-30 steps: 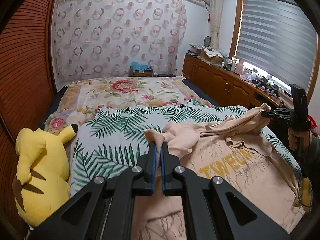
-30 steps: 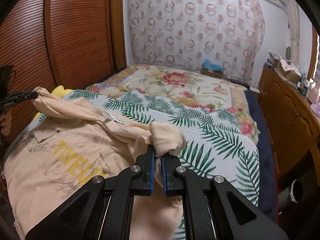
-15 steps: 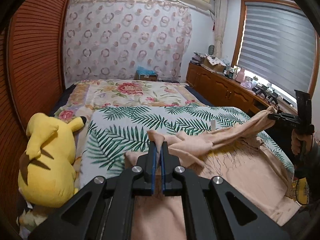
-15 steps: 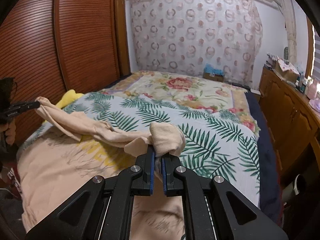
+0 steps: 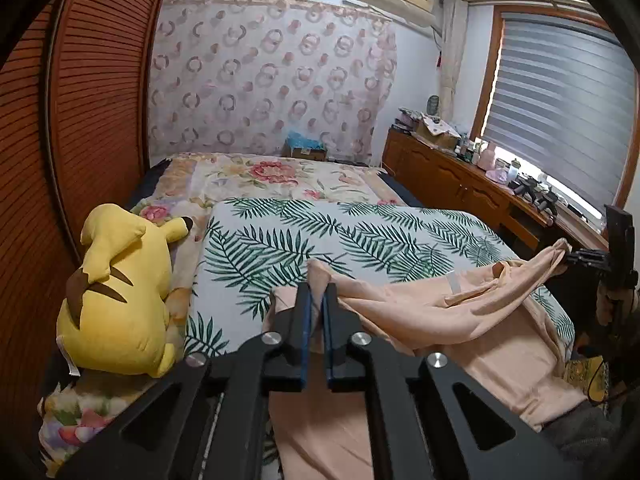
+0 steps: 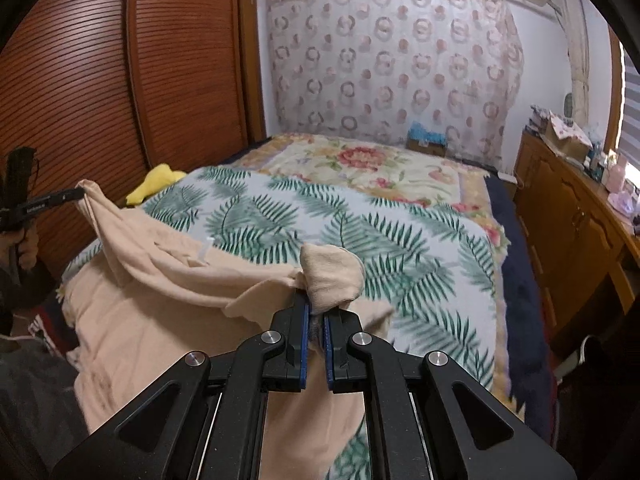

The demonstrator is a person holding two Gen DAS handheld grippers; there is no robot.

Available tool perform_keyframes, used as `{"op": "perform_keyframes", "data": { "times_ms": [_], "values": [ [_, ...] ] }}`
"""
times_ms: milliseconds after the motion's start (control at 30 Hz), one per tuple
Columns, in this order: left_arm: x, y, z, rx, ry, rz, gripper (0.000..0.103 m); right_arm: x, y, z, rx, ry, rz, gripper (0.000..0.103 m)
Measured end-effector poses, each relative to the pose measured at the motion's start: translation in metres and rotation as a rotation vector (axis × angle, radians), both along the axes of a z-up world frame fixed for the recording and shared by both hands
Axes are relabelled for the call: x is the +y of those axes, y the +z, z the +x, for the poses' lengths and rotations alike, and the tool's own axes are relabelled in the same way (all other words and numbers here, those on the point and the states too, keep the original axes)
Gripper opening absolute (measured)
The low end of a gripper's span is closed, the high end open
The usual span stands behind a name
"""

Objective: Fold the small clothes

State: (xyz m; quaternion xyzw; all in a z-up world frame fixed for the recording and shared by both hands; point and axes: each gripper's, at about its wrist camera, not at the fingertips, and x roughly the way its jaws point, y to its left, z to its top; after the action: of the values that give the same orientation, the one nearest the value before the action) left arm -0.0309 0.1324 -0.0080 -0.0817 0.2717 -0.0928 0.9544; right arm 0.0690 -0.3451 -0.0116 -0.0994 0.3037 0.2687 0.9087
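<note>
A peach shirt (image 5: 460, 320) lies over the near end of a bed, its upper edge lifted and stretched between both grippers. My left gripper (image 5: 316, 292) has one corner of the shirt between its pads, and its jaws are opening slightly. In the right wrist view that same left gripper (image 6: 78, 192) shows at the far left with cloth hanging from its tip. My right gripper (image 6: 316, 308) is shut on the other corner of the shirt (image 6: 160, 280), which bunches above its fingertips. The right gripper (image 5: 568, 256) is also seen from the left wrist, at the far right.
The bed carries a fern-print blanket (image 5: 320, 240) with a floral quilt (image 5: 272, 172) behind it. A yellow plush toy (image 5: 116, 292) lies at the bed's left side, against a wooden slatted wardrobe (image 6: 120, 80). A cluttered wooden sideboard (image 5: 460, 184) runs under the window.
Both grippers have drawn the shirt's held edge back toward the near end of the bed. The yellow lettering on the shirt is now covered, and more fern blanket shows beyond it.
</note>
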Motion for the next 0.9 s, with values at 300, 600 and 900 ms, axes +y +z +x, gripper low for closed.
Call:
{"op": "perform_keyframes", "data": {
  "times_ms": [300, 600, 900],
  "values": [
    [0.005, -0.014, 0.020, 0.050, 0.011, 0.048, 0.037, -0.004, -0.047, -0.013, 0.127, -0.006, -0.067, 0.006],
    [-0.002, -0.038, 0.073, 0.141, -0.026, 0.088, 0.044, -0.011, -0.040, -0.006, 0.091, -0.047, -0.093, 0.045],
    [0.001, -0.070, 0.114, 0.251, -0.018, 0.103, 0.044, -0.015, -0.023, 0.017, 0.029, -0.077, -0.107, 0.061]
  ]
}}
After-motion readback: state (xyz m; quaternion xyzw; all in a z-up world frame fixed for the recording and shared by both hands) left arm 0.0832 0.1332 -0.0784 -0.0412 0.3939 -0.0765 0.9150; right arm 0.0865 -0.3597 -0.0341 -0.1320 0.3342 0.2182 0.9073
